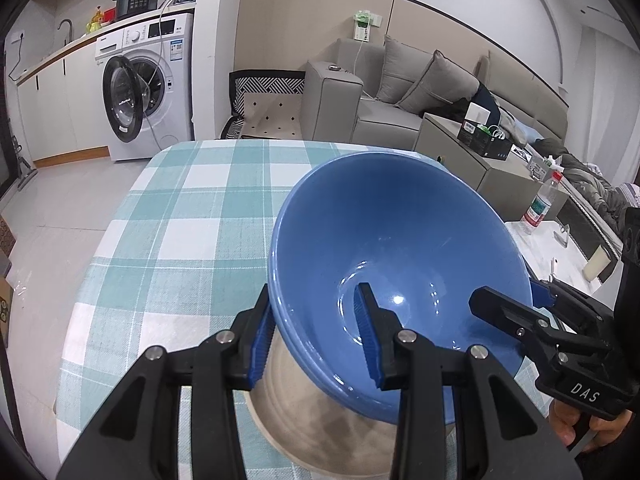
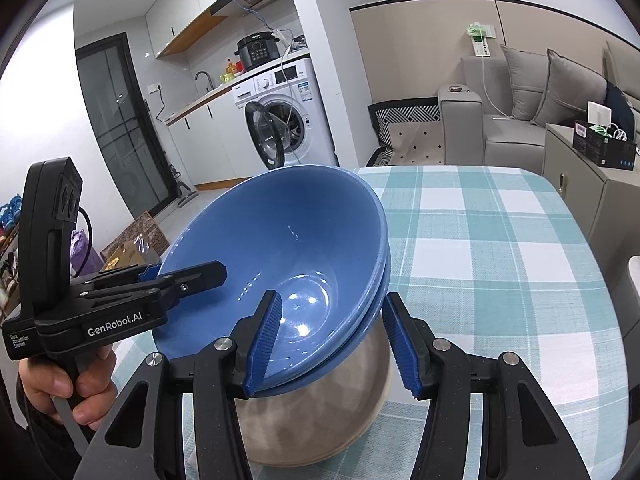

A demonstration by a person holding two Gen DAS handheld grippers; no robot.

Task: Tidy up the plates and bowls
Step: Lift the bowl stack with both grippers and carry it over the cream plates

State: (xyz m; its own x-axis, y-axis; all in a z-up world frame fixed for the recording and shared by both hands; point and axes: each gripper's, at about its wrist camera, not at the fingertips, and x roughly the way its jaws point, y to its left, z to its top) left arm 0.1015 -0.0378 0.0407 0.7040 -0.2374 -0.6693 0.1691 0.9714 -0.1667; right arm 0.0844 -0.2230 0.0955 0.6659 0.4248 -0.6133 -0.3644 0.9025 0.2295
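- Left tongs (image 1: 316, 336) clamped on the blue bowl's (image 1: 400, 236) rim; right tongs (image 2: 332, 344) straddle the opposite rim, contact unclear.
- Bowl tilted above checked table (image 1: 192, 208).
- Behind: washing machine (image 1: 148, 84), grey sofa (image 1: 384, 100).

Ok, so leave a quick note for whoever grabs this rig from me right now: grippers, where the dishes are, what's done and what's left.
Left gripper: shut on the near rim of the blue bowl stack, one finger inside, one outside.
Right gripper: shut on the opposite rim, same way.
Dishes: the bowls are nested together, over the checked table; whether they rest on it cannot be told.
Done: bowls stacked.
Left: probably set the stack down and let go. No plates in view.
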